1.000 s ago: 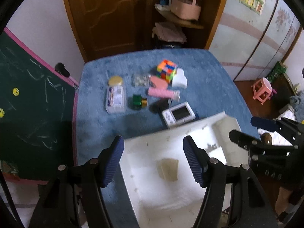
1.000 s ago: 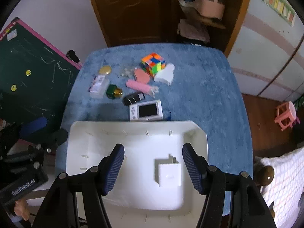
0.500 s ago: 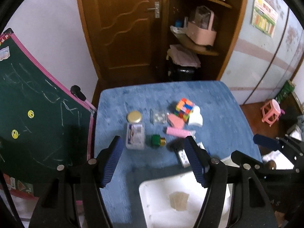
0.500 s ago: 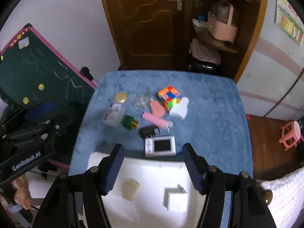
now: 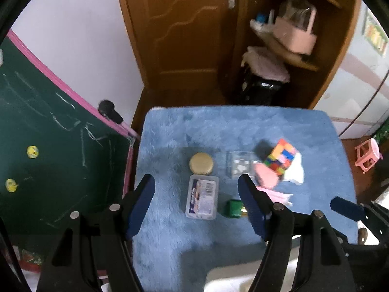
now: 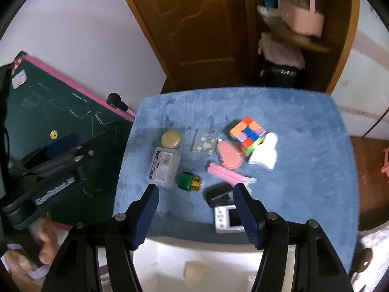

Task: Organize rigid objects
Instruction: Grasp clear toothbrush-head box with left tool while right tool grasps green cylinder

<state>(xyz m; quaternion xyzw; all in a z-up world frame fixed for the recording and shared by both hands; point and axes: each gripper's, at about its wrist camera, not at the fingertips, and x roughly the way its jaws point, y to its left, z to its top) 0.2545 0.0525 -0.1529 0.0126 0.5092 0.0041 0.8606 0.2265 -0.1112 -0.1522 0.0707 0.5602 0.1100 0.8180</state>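
1. Two views, left wrist first. The left tool (image 5: 195, 203) hangs wide open with nothing in it. A second ago this camera was staring down into the white bin; now it has pulled up and back, and only a sliver of the bin (image 5: 233, 281) shows at the bottom of the frame. My guess is a drop-off just finished and the next pick is being lined up.
2. Framed between its fingers, lower middle of the frame, is the clear plastic box (image 5: 201, 200), with the gold round tin (image 5: 201, 163) just above it and the green block (image 5: 234, 208) just to its right. The Rubik's cube (image 5: 282, 158) sits right of centre.
3. Right wrist view: the right tool (image 6: 195, 213) is also wide open and empty, and it has backed off the same way. The white handheld console (image 6: 227, 219) is partly hidden behind its right finger, near the bin's edge (image 6: 194, 245). A pale square thing lies in the bin, too blurry to name.
4. The surface (image 6: 304, 150) is covered in fluffy blue fabric. Room: green chalkboard (image 6: 60, 112) at left, wooden door (image 6: 199, 29) at the top.
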